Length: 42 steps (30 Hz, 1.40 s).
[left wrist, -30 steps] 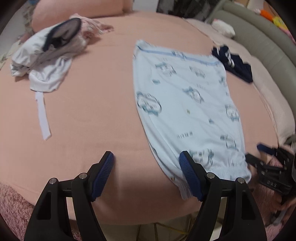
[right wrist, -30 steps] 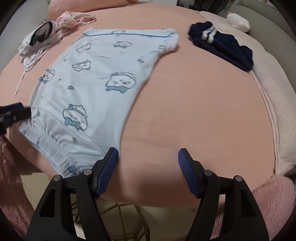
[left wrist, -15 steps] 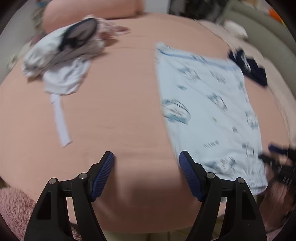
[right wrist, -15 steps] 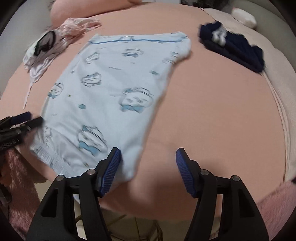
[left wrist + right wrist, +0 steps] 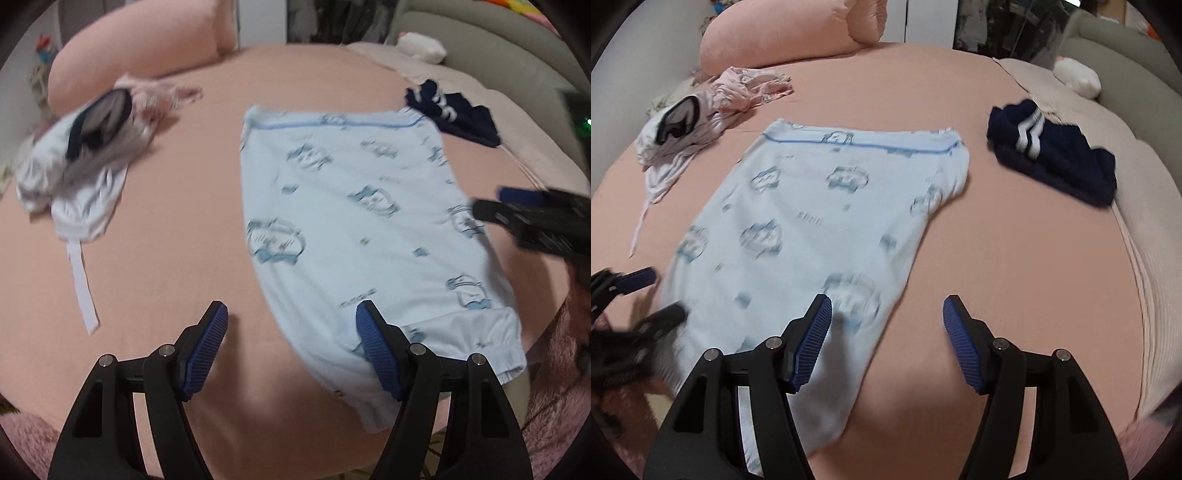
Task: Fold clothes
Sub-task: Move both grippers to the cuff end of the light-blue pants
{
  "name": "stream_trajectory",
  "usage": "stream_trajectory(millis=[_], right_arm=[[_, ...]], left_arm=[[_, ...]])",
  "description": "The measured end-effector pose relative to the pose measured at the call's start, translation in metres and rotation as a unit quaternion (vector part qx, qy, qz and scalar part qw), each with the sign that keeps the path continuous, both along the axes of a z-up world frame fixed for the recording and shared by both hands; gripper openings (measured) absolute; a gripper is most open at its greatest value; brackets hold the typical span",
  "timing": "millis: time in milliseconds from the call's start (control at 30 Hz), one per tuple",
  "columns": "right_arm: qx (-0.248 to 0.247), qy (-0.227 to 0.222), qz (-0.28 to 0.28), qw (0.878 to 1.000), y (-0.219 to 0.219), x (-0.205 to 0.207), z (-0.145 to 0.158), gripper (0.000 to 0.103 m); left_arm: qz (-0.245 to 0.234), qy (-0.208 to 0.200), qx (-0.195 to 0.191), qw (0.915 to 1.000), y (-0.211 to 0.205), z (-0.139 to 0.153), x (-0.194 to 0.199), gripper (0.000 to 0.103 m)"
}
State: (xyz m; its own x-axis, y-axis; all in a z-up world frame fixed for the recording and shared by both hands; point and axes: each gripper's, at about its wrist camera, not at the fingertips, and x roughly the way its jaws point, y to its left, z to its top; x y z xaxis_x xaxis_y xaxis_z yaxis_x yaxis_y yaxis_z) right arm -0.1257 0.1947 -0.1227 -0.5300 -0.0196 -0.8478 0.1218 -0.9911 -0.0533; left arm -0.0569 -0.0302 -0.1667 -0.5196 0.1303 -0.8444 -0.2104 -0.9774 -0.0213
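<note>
The left gripper and right gripper both hang with jaws spread wide, nothing between them, over the near edge of the pink bed. The light blue printed pajama pants lie flat mid-bed, long axis running near to far, elastic cuff nearest, blue-striped waistband farthest. Beyond lie a navy garment and a white clothes pile.

A home bedroom: pink-sheeted bed, pillow, scattered clothes.
</note>
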Motion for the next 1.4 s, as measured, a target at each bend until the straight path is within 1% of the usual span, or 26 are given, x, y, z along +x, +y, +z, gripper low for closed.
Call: stream_trajectory(millis=[33, 133, 167, 200, 267, 367, 400, 467, 500, 567, 600, 633, 700, 733, 767, 800, 833, 900, 933, 1000, 1067, 1133, 1233, 1300, 1367, 1400], right_arm=[[0.003, -0.011, -0.005, 1.0, 0.004, -0.005, -0.005, 0.064], [0.014, -0.045, -0.022, 0.999, 0.015, -0.02, -0.021, 0.064], [-0.005, -0.046, -0.027, 0.999, 0.024, -0.019, -0.022, 0.064], [-0.012, -0.046, -0.036, 0.998, 0.032, -0.017, -0.021, 0.064], [-0.021, -0.042, -0.056, 0.997, 0.049, -0.013, -0.015, 0.064], [-0.07, -0.027, -0.074, 0.994, 0.069, -0.018, -0.005, 0.064], [-0.076, -0.025, -0.068, 0.994, 0.067, -0.023, -0.004, 0.064], [-0.083, -0.019, -0.049, 0.995, 0.058, -0.034, -0.005, 0.064], [-0.075, -0.024, -0.036, 0.996, 0.051, -0.039, -0.009, 0.064], [-0.019, -0.053, -0.022, 0.998, 0.038, -0.045, -0.026, 0.063], [-0.004, -0.052, -0.021, 0.998, 0.038, -0.043, -0.028, 0.063], [0.002, -0.045, -0.02, 0.999, 0.039, -0.041, -0.027, 0.064], [0.042, -0.03, -0.036, 0.998, 0.038, -0.036, -0.02, 0.066], [0.065, -0.023, -0.046, 0.997, 0.038, -0.033, -0.016, 0.063], [0.072, -0.011, -0.049, 0.996, 0.036, -0.03, -0.011, 0.062], [0.071, 0.003, -0.051, 0.996, 0.035, -0.026, -0.006, 0.062], [0.047, 0.009, -0.045, 0.998, 0.033, -0.022, -0.001, 0.062], [-0.022, -0.014, -0.02, 0.999, 0.024, -0.016, -0.003, 0.06], [-0.024, -0.022, -0.013, 0.999, 0.02, -0.014, -0.009, 0.06], [-0.001, -0.035, -0.006, 0.999, 0.012, -0.011, -0.025, 0.059], [0.015, -0.044, -0.009, 0.999, 0.01, -0.007, -0.033, 0.062], [0.02, -0.047, -0.027, 0.998, 0.018, 0.002, -0.029, 0.064], [0.031, -0.06, -0.019, 0.998, 0.018, 0.015, -0.023, 0.064], [-0.004, -0.061, -0.011, 0.998, 0.018, 0.028, -0.015, 0.064], [-0.065, -0.065, -0.008, 0.996, 0.019, 0.039, -0.007, 0.064], [-0.086, -0.069, -0.007, 0.994, 0.019, 0.043, -0.005, 0.064]], left_arm=[[0.006, -0.01, -0.002, 0.9999, -0.002, -0.003, -0.002, 0.074], [0.027, -0.028, 0.027, 0.9989, -0.016, -0.006, -0.007, 0.074], [0.035, -0.028, 0.04, 0.9982, -0.022, -0.004, -0.009, 0.074], [0.044, -0.027, 0.052, 0.9973, -0.027, -0.001, -0.011, 0.074], [0.042, -0.029, 0.068, 0.9964, -0.031, 0.002, -0.025, 0.074], [0.03, -0.033, 0.074, 0.9963, -0.022, 0.001, -0.055, 0.074], [0.023, -0.035, 0.074, 0.9964, -0.017, -0.001, -0.063, 0.074], [0.01, -0.034, 0.051, 0.9981, -0.008, -0.008, -0.071, 0.074], [0.004, -0.032, 0.039, 0.9987, -0.003, -0.012, -0.074, 0.074], [0.014, -0.026, 0.006, 0.9996, -0.005, -0.012, -0.07, 0.074], [0.026, -0.025, -0.014, 0.9992, -0.008, -0.012, -0.067, 0.074], [0.036, -0.024, -0.025, 0.9988, -0.013, -0.01, -0.062, 0.074], [0.04, -0.015, -0.026, 0.9988, -0.02, -0.005, -0.052, 0.074], [0.035, -0.008, -0.023, 0.9991, -0.02, -0.002, -0.049, 0.074], [0.026, -0.004, -0.014, 0.9996, -0.017, -0.001, -0.047, 0.074], [0.016, -0.003, -0.002, 0.9999, -0.015, 0.0, -0.046, 0.074], [0.013, -0.008, 0.004, 0.9999, -0.011, -0.003, -0.046, 0.074], [0.009, -0.022, 0.014, 0.9996, -0.003, -0.01, -0.05, 0.074], [0.013, -0.024, 0.008, 0.9996, -0.002, -0.011, -0.051, 0.074], [0.025, -0.026, -0.011, 0.9993, -0.002, -0.011, -0.053, 0.074], [0.049, -0.03, -0.014, 0.9983, -0.017, -0.009, -0.053, 0.074], [0.063, -0.037, 0.017, 0.9972, -0.032, -0.008, -0.048, 0.074], [0.073, -0.05, 0.053, 0.9946, -0.038, -0.002, -0.036, 0.074], [0.075, -0.066, 0.092, 0.9908, -0.038, 0.003, -0.026, 0.074], [0.096, -0.095, 0.15, 0.9794, -0.037, 0.005, -0.012, 0.074], [0.102, -0.103, 0.174, 0.9742, -0.036, 0.005, -0.005, 0.074]])
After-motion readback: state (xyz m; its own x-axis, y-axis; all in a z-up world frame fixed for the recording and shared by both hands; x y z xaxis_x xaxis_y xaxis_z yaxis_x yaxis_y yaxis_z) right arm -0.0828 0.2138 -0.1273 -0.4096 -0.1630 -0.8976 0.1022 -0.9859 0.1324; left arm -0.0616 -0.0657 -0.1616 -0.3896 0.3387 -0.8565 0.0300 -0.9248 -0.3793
